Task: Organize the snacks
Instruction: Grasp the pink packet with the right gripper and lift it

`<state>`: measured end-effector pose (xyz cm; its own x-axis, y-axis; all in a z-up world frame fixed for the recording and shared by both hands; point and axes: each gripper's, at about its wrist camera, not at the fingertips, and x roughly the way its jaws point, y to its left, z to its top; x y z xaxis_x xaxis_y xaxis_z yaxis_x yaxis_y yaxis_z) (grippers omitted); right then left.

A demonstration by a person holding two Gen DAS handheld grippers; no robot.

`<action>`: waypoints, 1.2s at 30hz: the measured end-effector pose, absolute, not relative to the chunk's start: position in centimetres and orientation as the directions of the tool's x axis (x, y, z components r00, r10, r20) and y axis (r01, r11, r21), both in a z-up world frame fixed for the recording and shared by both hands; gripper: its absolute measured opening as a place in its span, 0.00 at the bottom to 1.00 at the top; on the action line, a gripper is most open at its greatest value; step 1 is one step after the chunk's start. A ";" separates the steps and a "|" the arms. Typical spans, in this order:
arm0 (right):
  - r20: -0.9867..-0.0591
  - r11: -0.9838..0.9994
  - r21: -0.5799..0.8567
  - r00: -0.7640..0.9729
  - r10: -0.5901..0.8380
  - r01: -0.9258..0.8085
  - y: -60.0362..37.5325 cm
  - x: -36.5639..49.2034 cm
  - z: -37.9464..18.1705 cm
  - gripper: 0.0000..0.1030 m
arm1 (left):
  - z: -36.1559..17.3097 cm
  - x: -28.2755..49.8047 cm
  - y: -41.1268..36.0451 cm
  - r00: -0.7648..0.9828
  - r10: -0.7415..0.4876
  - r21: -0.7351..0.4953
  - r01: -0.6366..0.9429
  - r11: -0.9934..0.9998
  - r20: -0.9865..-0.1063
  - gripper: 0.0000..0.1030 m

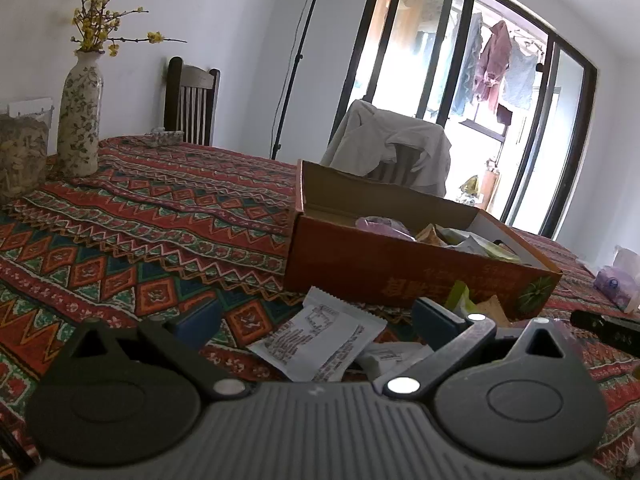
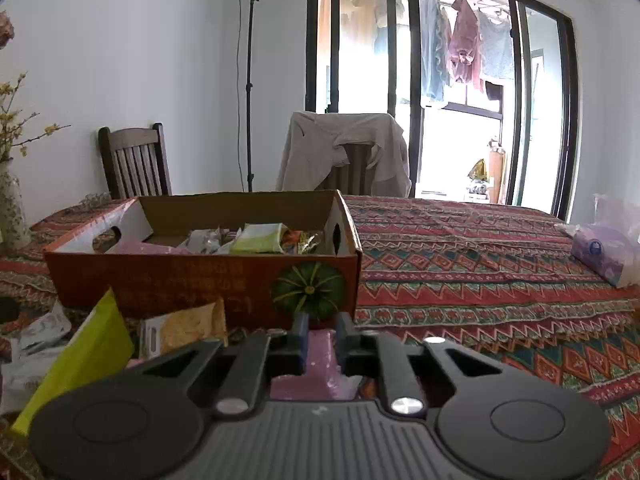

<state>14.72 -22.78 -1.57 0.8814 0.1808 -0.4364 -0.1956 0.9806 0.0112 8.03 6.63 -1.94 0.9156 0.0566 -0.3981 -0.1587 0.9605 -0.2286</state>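
A pink snack packet (image 2: 310,376) was gripped between the narrowly set fingers of the right tongs (image 2: 322,330), low over the bench (image 2: 480,280) and just in front of the orange cardboard box (image 2: 200,280). A green pumpkin was printed on the box's near wall beside orange characters too blurred to be read. More packets were seen inside the box. A yellow-green packet (image 2: 86,354) and a yellow-and-white packet (image 2: 188,328) lay near the left of these tongs. The left tongs (image 1: 320,320) were held spread wide and empty over a white packet (image 1: 320,340) covered in small print that could not be read. A purple tissue pack (image 2: 600,252) lay well apart on the patterned cloth, and a flowered vase (image 1: 78,116) stood at the far side.
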 end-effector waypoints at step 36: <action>-0.581 0.954 -0.106 0.796 0.168 -0.279 -20.0 17.3 -3.6 0.58 | -2.1 8.1 6.8 0.913 0.060 -0.240 -0.169 0.956 -0.404 1.00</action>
